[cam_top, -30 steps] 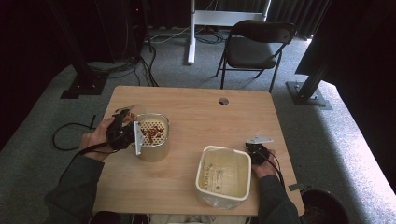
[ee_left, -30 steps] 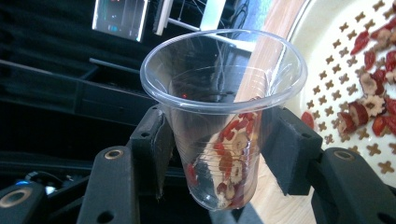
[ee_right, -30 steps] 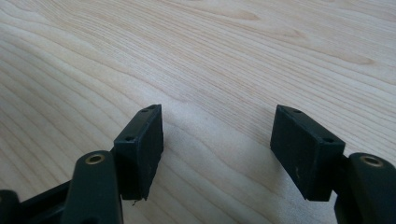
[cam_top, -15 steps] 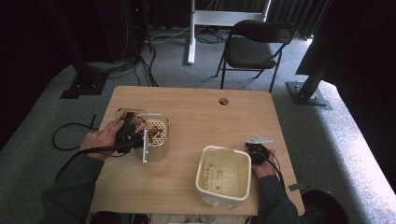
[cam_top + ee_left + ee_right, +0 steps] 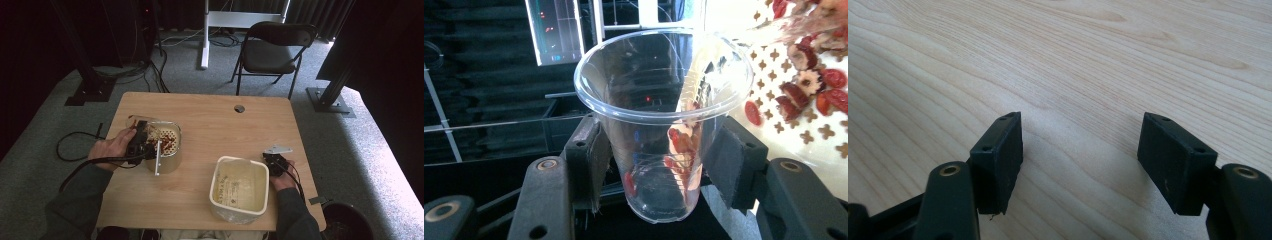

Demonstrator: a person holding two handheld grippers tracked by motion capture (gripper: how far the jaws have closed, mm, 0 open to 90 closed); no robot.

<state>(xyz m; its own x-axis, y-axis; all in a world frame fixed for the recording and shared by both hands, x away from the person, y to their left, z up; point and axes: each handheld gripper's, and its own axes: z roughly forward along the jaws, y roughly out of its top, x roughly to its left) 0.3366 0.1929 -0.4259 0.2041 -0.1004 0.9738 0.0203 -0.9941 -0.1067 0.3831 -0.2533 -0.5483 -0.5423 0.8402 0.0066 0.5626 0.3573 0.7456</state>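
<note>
On the wooden counter [image 5: 210,120] the left gripper [image 5: 141,145] holds a clear plastic cup [image 5: 664,125], its fingers [image 5: 586,162] clamped on the cup's lower wall from both sides. In the left gripper view the cup's rim faces the camera, and a few red, sticky-looking bits cling to the inside of its wall near the bottom. From the high view the cup lies tipped over at the near-left rim of a round metal strainer pot [image 5: 165,145], which stands on the left part of the counter with a pale perforated insert inside it. Red dried fruit pieces [image 5: 809,75] (sliced, with pale centres) lie scattered on that perforated surface, just beside the cup's mouth in the left gripper view. A thin metal handle [image 5: 158,160] sticks out from the pot toward the person. The person's left hand [image 5: 107,150] wraps the gripper body, and a black cable [image 5: 75,145] trails off the counter's left edge. The right gripper [image 5: 274,162] rests low over bare wood near the counter's right edge, its fingers [image 5: 998,160] apart with nothing between them. Just beside it, to its left, stands a cream rectangular plastic tub [image 5: 239,187]; what lies in the tub is hard to make out, perhaps only a printed label.
</note>
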